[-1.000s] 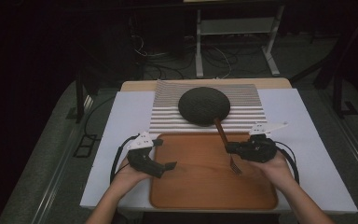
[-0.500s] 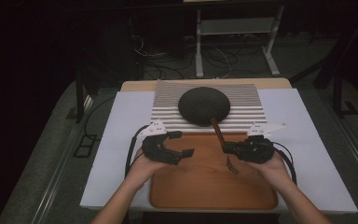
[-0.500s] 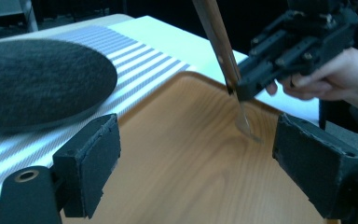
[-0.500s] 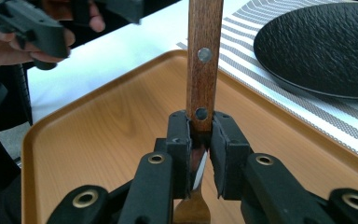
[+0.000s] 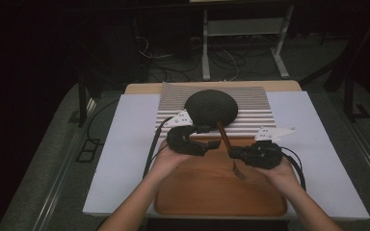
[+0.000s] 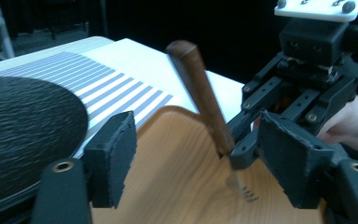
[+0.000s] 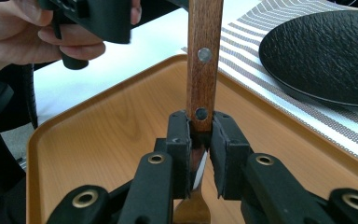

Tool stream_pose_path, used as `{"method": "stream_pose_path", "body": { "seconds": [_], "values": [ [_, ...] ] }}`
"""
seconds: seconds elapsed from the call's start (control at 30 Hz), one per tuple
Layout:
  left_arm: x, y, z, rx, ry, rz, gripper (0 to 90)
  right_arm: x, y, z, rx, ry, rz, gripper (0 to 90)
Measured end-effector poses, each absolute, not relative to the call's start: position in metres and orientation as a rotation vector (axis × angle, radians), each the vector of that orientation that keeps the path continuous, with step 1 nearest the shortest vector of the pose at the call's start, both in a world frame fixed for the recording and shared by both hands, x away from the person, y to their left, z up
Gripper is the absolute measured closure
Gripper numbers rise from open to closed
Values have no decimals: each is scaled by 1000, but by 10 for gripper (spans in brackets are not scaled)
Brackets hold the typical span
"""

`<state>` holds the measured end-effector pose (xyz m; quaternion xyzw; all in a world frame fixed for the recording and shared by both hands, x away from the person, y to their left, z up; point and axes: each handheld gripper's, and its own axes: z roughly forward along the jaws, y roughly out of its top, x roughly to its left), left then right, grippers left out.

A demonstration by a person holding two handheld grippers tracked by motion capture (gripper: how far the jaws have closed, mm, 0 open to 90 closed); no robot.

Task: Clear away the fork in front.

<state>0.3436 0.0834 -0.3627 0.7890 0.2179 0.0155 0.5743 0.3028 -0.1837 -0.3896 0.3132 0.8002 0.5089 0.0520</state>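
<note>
Right gripper [image 7: 199,140] is clamping the wooden-handled fork [image 7: 204,60] at the handle's base, tines hanging over the tray [image 5: 197,192]. Left gripper [image 6: 196,149] is open and closing, fork handle standing between its jaws, untouched.

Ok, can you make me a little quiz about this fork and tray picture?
1. True or false: the right tool is shut on the fork.
2. What does the black plate sit on? A) the wooden tray B) the striped placemat C) the floor
3. Fill in: the fork's wooden handle points ____ from the tray, toward the plate.

Key
1. True; its pads clamp the handle's lower end.
2. B, the striped placemat.
3. Up. The left tool has just been closing, with nothing pressed between its pads.
</note>
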Motion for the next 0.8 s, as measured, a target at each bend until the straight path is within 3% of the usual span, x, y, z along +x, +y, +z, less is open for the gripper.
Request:
{"method": "stream_pose_path", "body": {
  "seconds": [0.4, 0.5, 0.8],
  "values": [
    [339, 69, -371, 1857, 512, 2, 490, 297, -174, -390, 908, 2440, 1556, 773],
    [339, 68, -372, 1855, 524, -10, 576, 298, -171, -391, 905, 2434, 1555, 773],
    [338, 66, -375, 1851, 529, -26, 685, 297, -168, -391, 893, 2428, 1547, 773]
  ]
}}
